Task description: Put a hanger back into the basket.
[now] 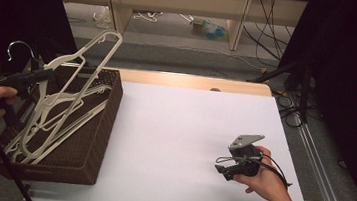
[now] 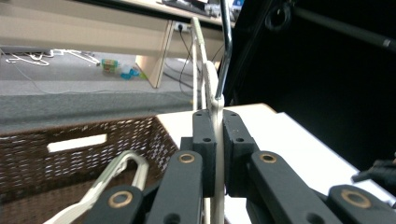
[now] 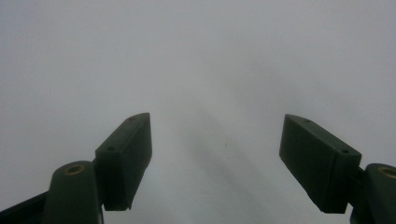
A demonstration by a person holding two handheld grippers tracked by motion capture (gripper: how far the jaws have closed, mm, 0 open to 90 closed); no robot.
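Squarely between the left gripper's (image 2: 215, 154) jaws, hanger (image 2: 211, 84).

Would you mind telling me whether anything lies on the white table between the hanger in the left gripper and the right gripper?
Nothing visible does. The left gripper is clamped on a cream hanger above the wicker basket; only bare white table lies between the basket and the open right gripper.

hangers (image 1: 66, 100): cream (hook silver) | basket (image 1: 92, 136): dark brown weave | table (image 1: 183, 131): white
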